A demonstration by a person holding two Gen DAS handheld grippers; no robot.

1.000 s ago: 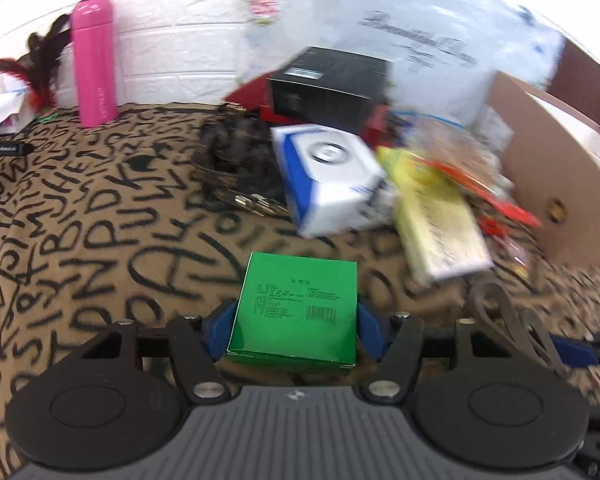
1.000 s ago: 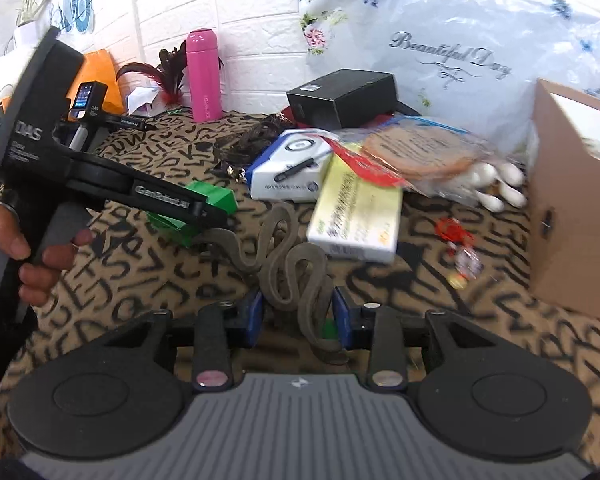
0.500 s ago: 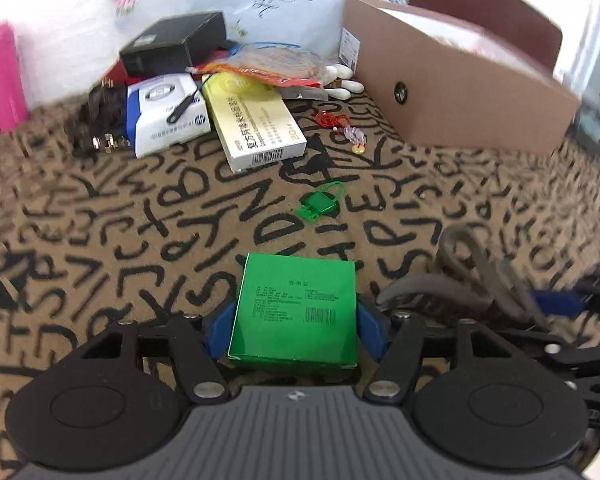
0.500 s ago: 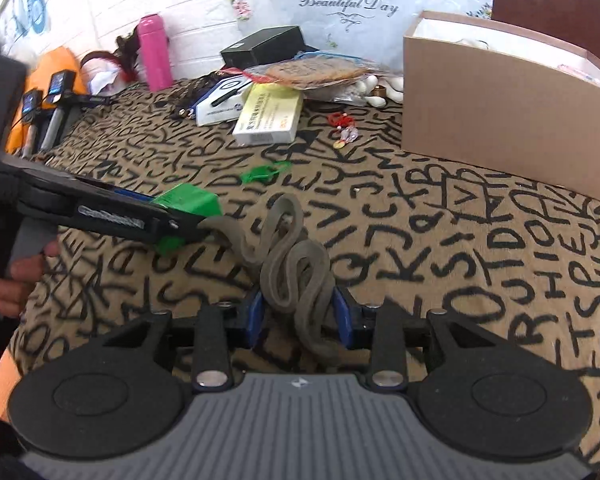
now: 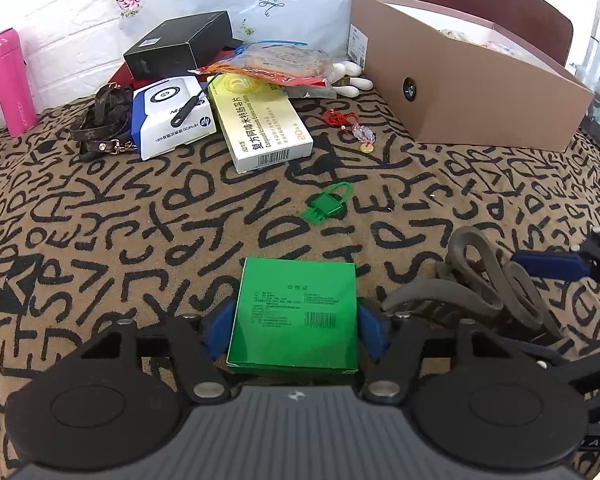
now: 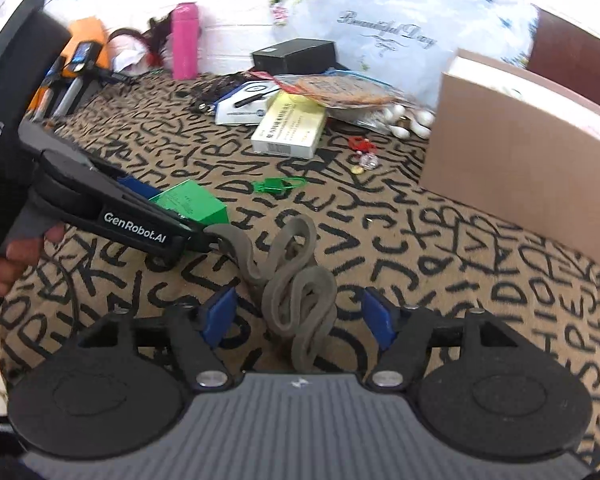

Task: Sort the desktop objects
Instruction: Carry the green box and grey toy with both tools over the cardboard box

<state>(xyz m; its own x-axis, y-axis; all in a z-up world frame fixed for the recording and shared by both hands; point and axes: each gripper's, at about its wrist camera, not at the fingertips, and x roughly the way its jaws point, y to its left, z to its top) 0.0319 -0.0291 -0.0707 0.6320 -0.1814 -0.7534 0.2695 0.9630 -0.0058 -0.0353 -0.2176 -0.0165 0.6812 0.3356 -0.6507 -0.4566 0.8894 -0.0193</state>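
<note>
My left gripper: black linkage arms, blue pads, silver screws, two round black discs, ribbed grey housing with a small white logo. My right gripper: same build, blue pads. From the side, my left unit reads "GenRobot.AI" in white on its black arm, "DAS" on the body, grey handle.

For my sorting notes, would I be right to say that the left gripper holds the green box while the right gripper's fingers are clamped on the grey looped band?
Not quite. The left gripper does hold the green box, but the right gripper is not clamped. Its blue fingers have just been opening and stand clear on either side of the grey looped band, as the right wrist view shows.
</note>
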